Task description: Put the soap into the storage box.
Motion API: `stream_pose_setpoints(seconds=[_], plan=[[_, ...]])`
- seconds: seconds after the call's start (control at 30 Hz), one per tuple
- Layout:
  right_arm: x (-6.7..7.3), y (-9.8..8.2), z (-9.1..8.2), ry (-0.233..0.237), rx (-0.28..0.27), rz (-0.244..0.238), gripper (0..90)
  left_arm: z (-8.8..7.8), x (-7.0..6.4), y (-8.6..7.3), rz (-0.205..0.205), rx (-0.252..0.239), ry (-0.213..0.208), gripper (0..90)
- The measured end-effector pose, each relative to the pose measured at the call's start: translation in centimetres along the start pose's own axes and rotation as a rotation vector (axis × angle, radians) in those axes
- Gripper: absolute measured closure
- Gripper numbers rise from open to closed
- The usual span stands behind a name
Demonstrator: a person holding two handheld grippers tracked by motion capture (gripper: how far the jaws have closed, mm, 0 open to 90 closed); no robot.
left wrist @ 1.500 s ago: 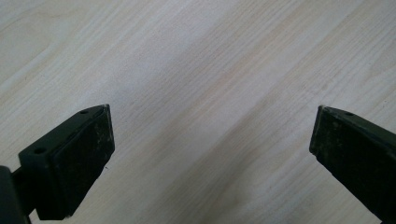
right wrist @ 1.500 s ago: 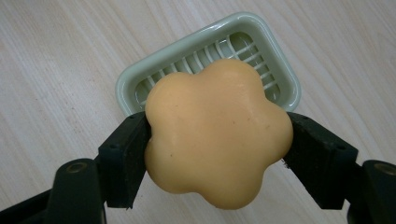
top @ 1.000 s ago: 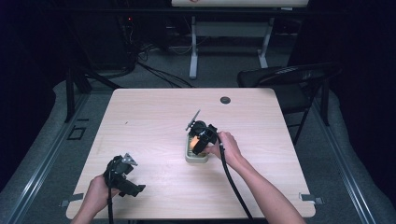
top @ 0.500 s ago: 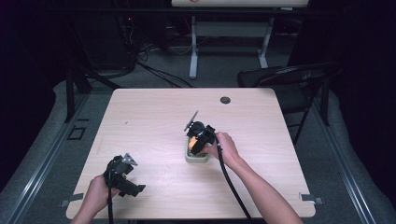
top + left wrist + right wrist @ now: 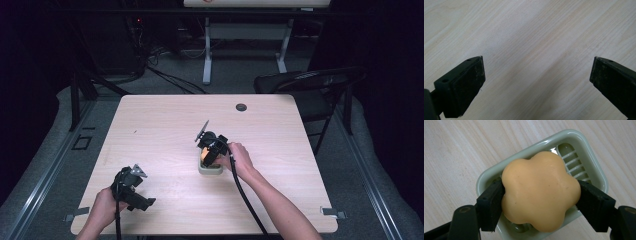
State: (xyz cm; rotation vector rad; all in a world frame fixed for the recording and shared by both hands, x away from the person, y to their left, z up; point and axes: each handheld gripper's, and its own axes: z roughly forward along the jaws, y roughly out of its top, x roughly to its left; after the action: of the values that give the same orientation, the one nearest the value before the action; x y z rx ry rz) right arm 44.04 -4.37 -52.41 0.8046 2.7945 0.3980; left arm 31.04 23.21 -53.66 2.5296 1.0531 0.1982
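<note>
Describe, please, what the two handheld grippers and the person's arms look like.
Both grippers are black. The left gripper carries a grey three-cornered plate on top, and its jaws end in flat, dark, scuffed pads. The right gripper has blocky black pads, and a black cable trails from it. The forearms are bare, with no sleeves in view.

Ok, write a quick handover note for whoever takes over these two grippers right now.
Right gripper: shut on the orange flower-shaped soap bar, right over the pale green slotted plastic soap dish mid-table.
Left gripper: open, holding nothing, above bare light wooden table near the front left corner.
Done: soap gripped.
Left: whether it is going into or coming out of the dish can't be told; confirm before moving.
</note>
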Motion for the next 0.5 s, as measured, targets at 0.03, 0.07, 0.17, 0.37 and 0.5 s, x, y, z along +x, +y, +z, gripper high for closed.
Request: stream_pose_setpoints(seconds=[0.03, 0.07, 0.17, 0.37, 0.5], plan=[[0.02, 0.00, 0.05, 0.002, -0.003, 0.003, 26.0, 0.00, 0.00, 0.00, 0.001, 0.000, 0.000, 0.2], [0.03, 0.01, 0.08, 0.002, -0.002, 0.003, 25.9, 0.00, 0.00, 0.00, -0.001, -0.001, 0.000, 0.2], [0.12, 0.03, 0.23, -0.001, -0.002, 0.006, 25.9, 0.00, 0.00, 0.00, 0.001, 0.001, 0.000, 0.2], [0.11, -0.06, 0.40, -0.015, 0.012, 0.003, 25.8, -0.01, 0.00, -0.01, 0.000, -0.001, 0.000, 0.2], [0.06, -0.17, 0.53, -0.008, 0.006, 0.018, 24.8, 0.00, 0.00, 0.00, 0.001, 0.001, -0.001, 0.2]])
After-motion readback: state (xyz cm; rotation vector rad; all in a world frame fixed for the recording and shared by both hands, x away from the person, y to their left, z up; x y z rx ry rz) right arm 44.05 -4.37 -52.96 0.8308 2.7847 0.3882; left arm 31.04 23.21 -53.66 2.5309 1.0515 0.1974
